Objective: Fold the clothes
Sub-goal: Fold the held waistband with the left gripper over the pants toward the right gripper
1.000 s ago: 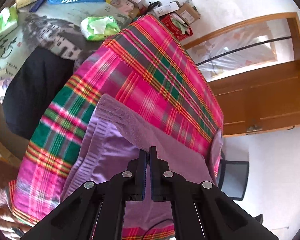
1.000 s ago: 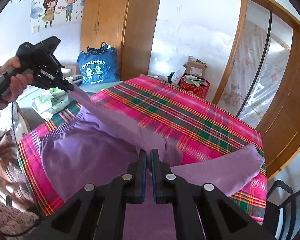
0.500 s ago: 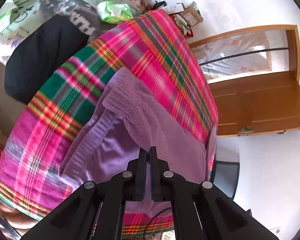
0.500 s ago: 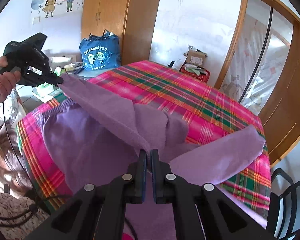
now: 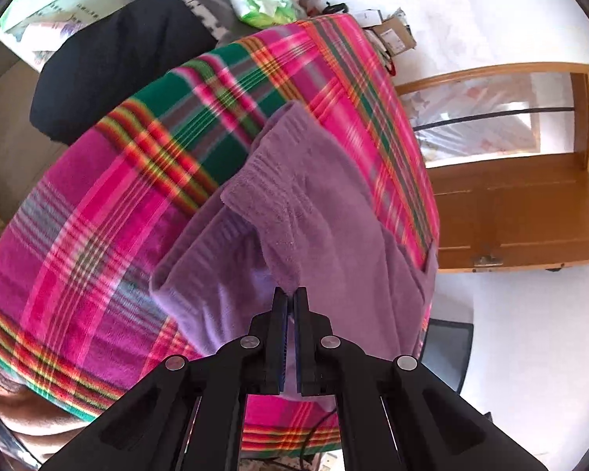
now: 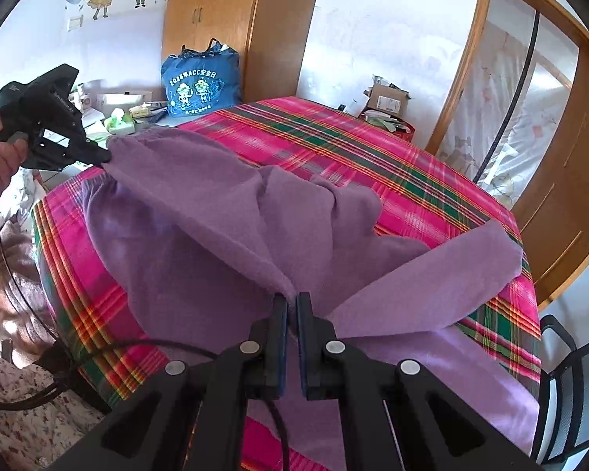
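At the far left of the right wrist view, the left gripper [image 6: 105,157] is pinching the gathered waistband end of the purple trousers [image 6: 200,212], its jaws closed on the cloth and lifted above the table [image 6: 432,165], seemingly so that this edge hangs free and can be carried across. Moving right, the fabric is stretching in a taut ridge from that grip down to the near middle, where the right gripper [image 6: 291,298] is clamping a fold of the same trousers between narrow jaws; holding two points apart like this is likely keeping the raised layer straight for a clean fold. The rest of the trousers is lying on the plaid tablecloth [image 6: 373,145], with one leg spreading toward the near right edge. Far behind, a blue bag [image 6: 200,78] is standing by the wardrobe [image 6: 231,19]. In the left wrist view, the left gripper [image 5: 290,298] is gripping the trousers [image 5: 326,204], draped along the tablecloth [image 5: 98,216].
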### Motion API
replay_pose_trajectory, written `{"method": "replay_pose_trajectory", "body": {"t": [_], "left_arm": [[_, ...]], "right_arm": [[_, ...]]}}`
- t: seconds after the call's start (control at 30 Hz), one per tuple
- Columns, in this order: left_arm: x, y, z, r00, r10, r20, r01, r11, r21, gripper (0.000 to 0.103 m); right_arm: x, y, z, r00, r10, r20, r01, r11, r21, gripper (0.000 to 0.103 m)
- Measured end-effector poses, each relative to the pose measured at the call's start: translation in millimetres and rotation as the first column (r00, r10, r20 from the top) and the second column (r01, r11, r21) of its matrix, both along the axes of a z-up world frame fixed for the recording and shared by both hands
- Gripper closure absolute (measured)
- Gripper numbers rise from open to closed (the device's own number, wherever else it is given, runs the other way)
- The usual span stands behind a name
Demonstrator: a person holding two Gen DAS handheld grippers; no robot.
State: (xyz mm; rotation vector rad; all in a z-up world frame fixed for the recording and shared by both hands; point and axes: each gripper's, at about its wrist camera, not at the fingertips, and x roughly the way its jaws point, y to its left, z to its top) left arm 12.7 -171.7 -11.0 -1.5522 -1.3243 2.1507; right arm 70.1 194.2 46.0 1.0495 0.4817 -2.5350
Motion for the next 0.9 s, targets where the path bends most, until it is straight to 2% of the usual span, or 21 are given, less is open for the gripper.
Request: {"method": "replay_pose_trajectory", "body": {"t": [0.23, 0.37, 0.5, 0.7, 0.83, 0.9], "left_arm": [[10, -3, -8, 1.000, 0.009, -0.005, -0.009, 1.000, -0.009, 0.100], [15, -16, -20, 0.998, 0.059, 0.026, -0.058, 0.998, -0.018, 0.101], [18, -24, -32, 0.996, 0.079, 0.052, -0.079, 0.997, -0.008, 0.101], [13, -21, -29, 0.997, 0.071, 0.028, -0.071, 0.997, -0.001, 0.101], [6, -19, -23, 0.996, 0.086, 0.000, -0.086, 0.996, 0.002, 0.096], [6, -22, -24, 0.994, 0.112, 0.008, -0.112, 0.994, 0.002, 0.089]], "right_arm": [[9, 0, -4, 1.000, 0.001, 0.001, -0.001, 1.000, 0.003, 0.098], [13, -1, -5, 1.000, 0.004, -0.009, -0.004, 1.000, 0.021, 0.098], [12, -2, -16, 1.000, 0.006, 0.019, -0.007, 0.999, 0.038, 0.098], [12, -6, -25, 0.999, -0.003, 0.038, 0.001, 0.999, 0.049, 0.098], [11, -5, -27, 0.999, -0.011, 0.046, 0.009, 0.999, 0.046, 0.098], [11, -6, -27, 0.999, -0.014, 0.048, 0.012, 0.999, 0.044, 0.098]]}}
